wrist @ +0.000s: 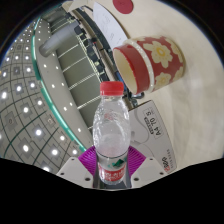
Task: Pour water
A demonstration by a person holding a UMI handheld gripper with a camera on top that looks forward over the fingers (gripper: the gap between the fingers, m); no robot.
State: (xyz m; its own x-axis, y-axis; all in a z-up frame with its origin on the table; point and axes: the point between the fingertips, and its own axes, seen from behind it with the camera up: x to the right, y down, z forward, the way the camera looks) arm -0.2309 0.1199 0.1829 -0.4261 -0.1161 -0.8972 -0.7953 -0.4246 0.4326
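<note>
bottle: clear plastic, red cap, green label, gripped upright between the pads | hand-held gripper: closed on the bottle | cup: red-flowered paper, seen beyond the bottle, tilted

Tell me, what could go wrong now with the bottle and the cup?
1. The red cap looks to be on the water bottle, so tipping it now would probably pour nothing.
2. The gripper holds the bottle low, near its green label; it might wobble or slip when tilted.
3. The flowered paper cup looks light; bumping it could knock it over.
</note>
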